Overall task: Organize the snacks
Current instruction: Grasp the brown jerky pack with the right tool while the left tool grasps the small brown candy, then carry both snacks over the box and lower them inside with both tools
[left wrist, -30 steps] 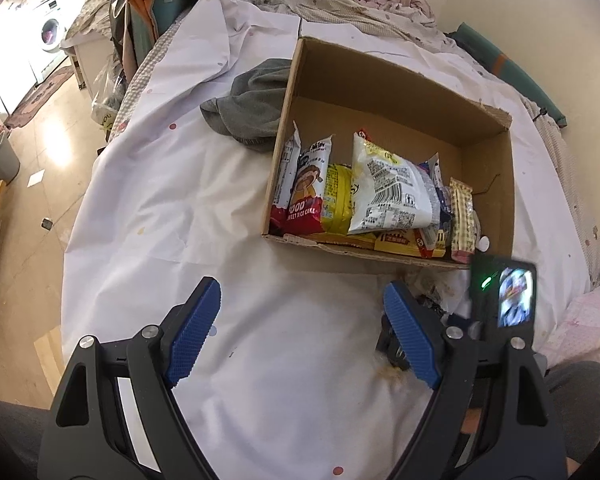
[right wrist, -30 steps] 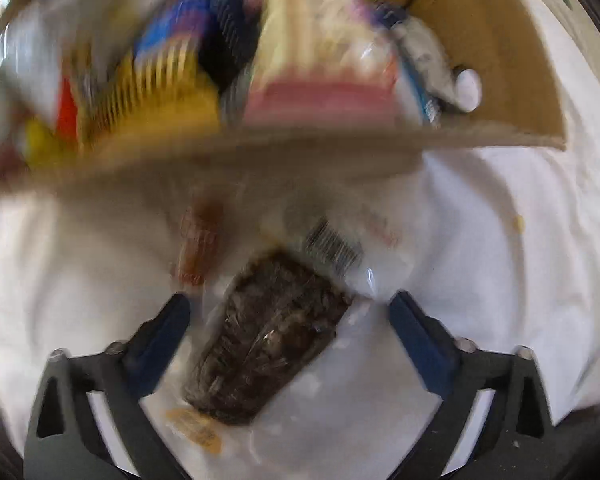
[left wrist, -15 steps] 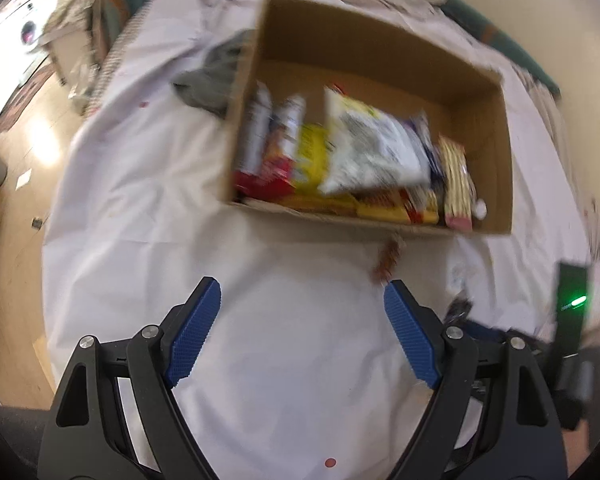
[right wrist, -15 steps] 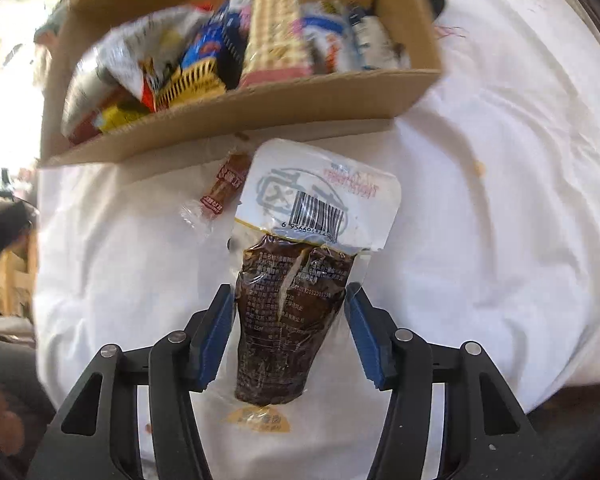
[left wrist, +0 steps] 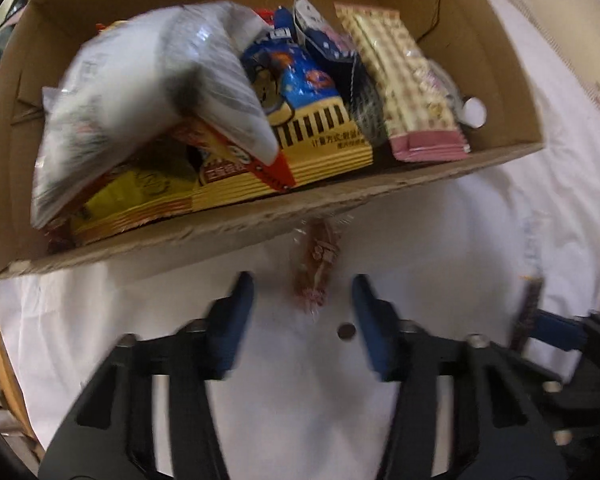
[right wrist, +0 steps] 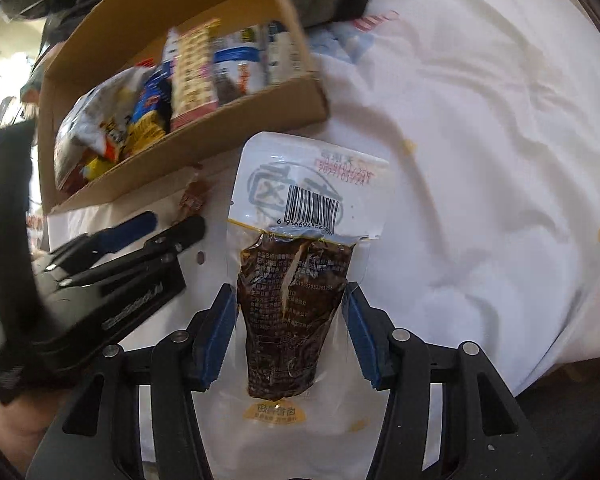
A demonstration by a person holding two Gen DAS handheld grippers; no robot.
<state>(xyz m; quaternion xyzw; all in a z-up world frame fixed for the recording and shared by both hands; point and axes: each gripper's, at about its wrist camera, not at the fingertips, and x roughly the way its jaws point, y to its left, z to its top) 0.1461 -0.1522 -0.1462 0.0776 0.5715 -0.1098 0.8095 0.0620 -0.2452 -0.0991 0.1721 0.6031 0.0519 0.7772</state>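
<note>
The right gripper (right wrist: 291,332) is clamped on a vacuum-sealed brown snack pouch (right wrist: 296,276). The pouch's long axis runs straight out along the fingers, barcode end pointing toward the cardboard box (right wrist: 236,128) of snacks. The left gripper (left wrist: 303,316) is closing around a small red-wrapped snack (left wrist: 316,268) without touching it. This snack lies on the white sheet (left wrist: 440,240), long axis pointing at the box wall, just beside it.
</note>
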